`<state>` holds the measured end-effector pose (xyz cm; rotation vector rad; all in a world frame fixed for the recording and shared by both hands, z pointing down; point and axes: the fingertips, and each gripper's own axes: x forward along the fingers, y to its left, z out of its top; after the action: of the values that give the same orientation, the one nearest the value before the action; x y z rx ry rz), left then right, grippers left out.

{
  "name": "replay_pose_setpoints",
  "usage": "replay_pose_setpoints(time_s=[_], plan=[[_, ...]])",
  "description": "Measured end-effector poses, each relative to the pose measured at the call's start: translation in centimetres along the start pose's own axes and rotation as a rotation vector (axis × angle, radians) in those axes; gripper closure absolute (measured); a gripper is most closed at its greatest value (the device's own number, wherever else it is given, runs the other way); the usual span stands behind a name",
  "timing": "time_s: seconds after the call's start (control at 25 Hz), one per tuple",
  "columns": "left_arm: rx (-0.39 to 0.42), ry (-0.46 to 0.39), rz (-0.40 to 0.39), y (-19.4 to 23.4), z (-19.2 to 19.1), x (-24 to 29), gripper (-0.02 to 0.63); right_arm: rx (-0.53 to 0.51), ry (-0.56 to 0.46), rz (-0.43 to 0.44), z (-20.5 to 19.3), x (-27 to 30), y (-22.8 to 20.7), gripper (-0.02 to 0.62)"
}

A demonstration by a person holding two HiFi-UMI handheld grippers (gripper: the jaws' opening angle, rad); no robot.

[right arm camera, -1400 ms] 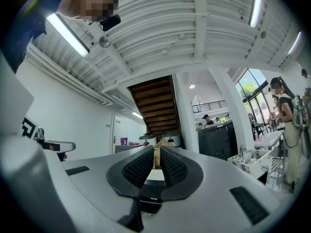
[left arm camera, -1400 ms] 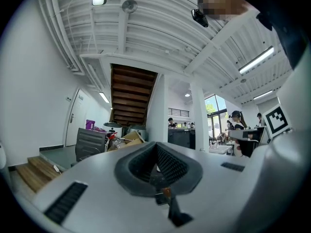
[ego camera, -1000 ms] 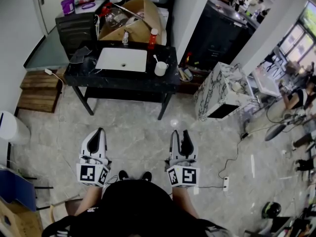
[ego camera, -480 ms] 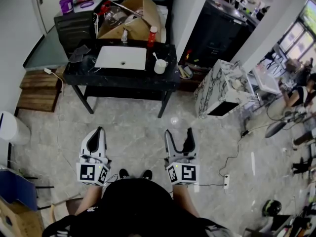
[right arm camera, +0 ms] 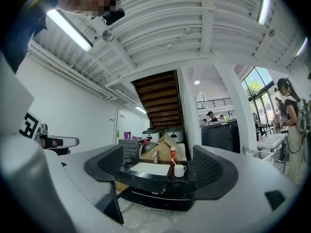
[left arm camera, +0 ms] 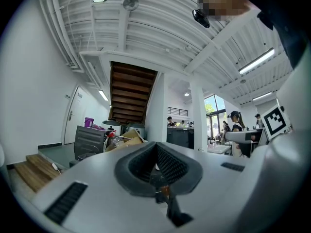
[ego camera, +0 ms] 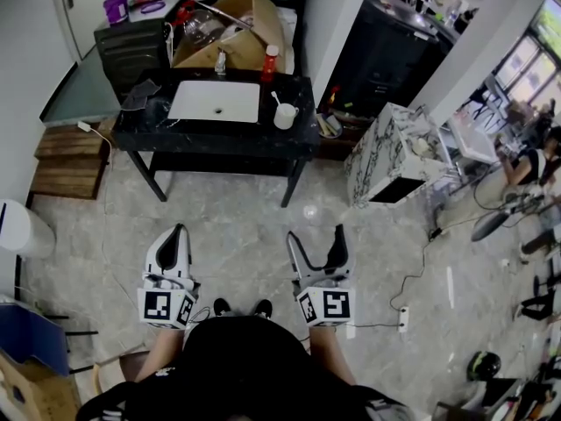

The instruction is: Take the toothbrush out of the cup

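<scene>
A white cup (ego camera: 285,118) with a toothbrush (ego camera: 275,103) leaning in it stands at the right end of a black table (ego camera: 298,139), beside a white basin (ego camera: 215,103). Both grippers are held over the floor, well short of the table and pointing toward it. My left gripper (ego camera: 180,232) is shut with nothing in it, and its pads meet in the left gripper view (left arm camera: 156,152). My right gripper (ego camera: 314,238) is opening, its jaws wide with nothing between them. The right gripper view frames the distant cup (right arm camera: 179,171) and toothbrush (right arm camera: 173,162) between its pads (right arm camera: 111,165).
A red bottle (ego camera: 271,64) and an open cardboard box (ego camera: 237,33) lie behind the basin. A dark cabinet (ego camera: 131,46) stands at the back left and wooden steps (ego camera: 66,160) at the left. A marble-pattern block (ego camera: 386,165) is to the table's right. A power strip (ego camera: 401,323) lies on the floor.
My right gripper's jaws have spread from nearly together to wide apart. The left gripper and the things on the table have not moved.
</scene>
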<state>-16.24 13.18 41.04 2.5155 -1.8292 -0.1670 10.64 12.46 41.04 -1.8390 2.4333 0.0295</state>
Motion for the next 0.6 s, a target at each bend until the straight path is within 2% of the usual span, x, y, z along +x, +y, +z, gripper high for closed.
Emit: replay_pose_setpoints(time_s=[0.6], plan=[[-0.001,0.016,-0.031,5.0,0.4,-1.1,0.601,-0.023,0.025,-0.051,-0.8,0.8,3.3,0.16]])
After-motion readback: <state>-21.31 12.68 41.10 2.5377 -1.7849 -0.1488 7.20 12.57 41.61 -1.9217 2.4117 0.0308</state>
